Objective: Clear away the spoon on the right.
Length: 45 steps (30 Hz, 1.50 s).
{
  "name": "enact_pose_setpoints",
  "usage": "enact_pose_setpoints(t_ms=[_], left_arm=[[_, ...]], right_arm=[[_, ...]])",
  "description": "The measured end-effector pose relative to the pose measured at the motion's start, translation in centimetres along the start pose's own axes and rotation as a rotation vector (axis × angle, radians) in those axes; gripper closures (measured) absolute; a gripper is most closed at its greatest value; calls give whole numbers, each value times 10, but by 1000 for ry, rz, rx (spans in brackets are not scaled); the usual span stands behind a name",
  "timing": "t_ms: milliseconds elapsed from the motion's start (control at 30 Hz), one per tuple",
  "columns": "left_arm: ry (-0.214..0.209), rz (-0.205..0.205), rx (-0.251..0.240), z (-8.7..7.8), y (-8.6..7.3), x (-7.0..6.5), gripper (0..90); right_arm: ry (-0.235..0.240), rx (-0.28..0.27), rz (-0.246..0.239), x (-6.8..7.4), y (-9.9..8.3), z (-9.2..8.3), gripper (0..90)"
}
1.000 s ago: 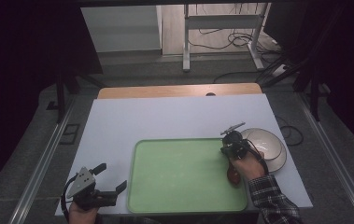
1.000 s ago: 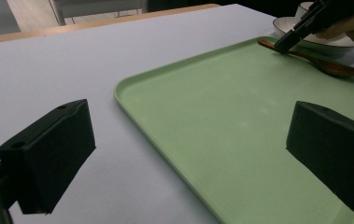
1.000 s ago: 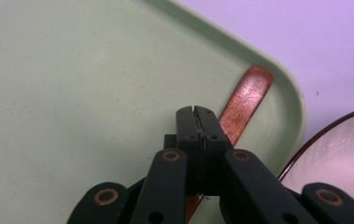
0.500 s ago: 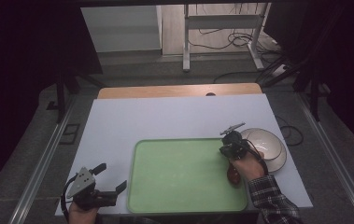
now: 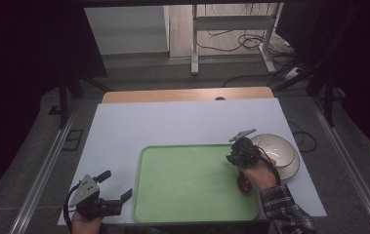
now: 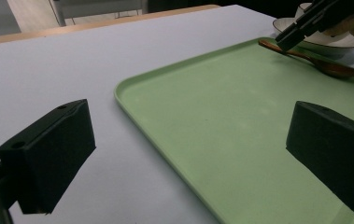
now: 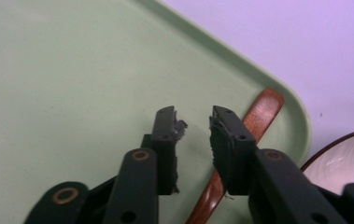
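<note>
Where it lies on the green tray (image 7: 72, 70), the wooden spoon (image 7: 258, 116) looks reddish-brown.

My right hand (image 5: 256, 174) covering most of the spoon (image 5: 244, 183), bowl (image 7: 347, 158) cut off at lower right edge
</note>
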State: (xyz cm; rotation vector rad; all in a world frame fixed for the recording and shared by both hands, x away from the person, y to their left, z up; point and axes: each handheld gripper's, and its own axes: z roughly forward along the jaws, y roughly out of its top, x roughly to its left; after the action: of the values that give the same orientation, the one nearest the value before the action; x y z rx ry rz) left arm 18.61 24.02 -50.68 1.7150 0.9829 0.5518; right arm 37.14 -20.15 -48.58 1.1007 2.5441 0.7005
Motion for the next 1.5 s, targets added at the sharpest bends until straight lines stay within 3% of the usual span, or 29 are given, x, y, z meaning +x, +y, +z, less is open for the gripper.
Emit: enact_pose_setpoints(t_ms=[200,667,1500], left_arm=[[-1,1,-1,0,0,0,10],[-2,0,-1,0,0,0,10],[-4,-1,3,0,0,0,10]], right_arm=[[28,-43,-11,3,-2,-6,601],[37,-118,-31,9,-7,-23,426],[49,-205,-42,17,-26,-47,279]])
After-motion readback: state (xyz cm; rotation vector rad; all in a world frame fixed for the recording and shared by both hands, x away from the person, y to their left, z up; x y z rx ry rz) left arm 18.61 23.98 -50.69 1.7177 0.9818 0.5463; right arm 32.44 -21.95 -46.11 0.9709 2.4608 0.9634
